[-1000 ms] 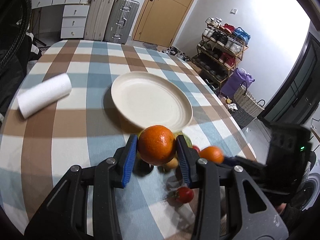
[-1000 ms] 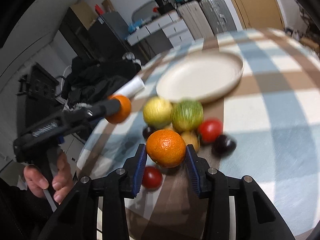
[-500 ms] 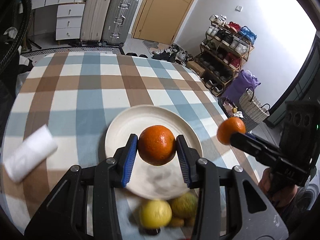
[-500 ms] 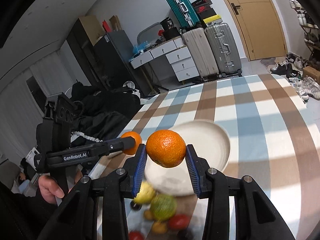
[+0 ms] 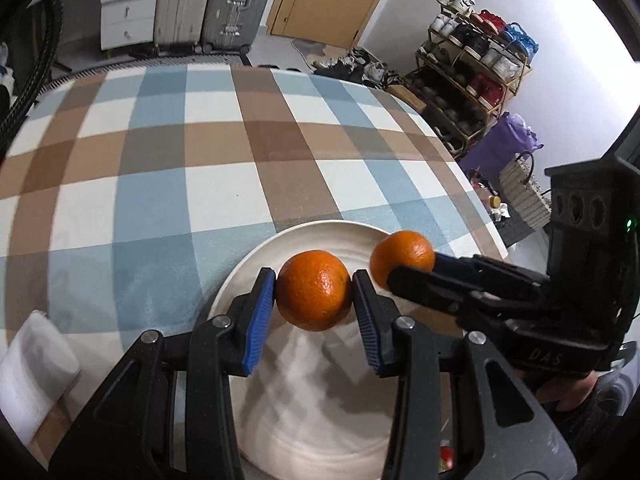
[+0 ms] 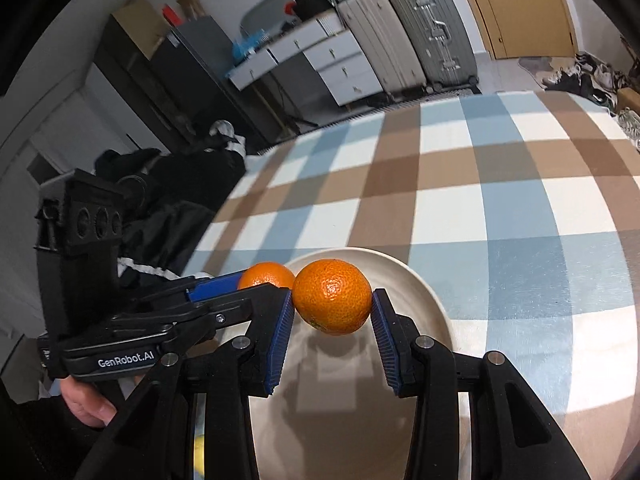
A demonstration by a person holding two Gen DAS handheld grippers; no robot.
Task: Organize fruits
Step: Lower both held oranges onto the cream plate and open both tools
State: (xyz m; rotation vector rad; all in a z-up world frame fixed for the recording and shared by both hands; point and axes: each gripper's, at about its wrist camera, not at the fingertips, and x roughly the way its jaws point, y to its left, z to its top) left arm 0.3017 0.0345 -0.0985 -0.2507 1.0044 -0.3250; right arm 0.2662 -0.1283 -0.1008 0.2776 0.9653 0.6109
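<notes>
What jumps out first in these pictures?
Two bright oranges, each pinched between blue-padded jaws: one orange in the left gripper, the other orange in the right gripper. Both hang side by side above a cream plate on a blue-and-brown checked tablecloth.

You are holding two round oranges side by side, both hanging just above the cream plate.
</notes>
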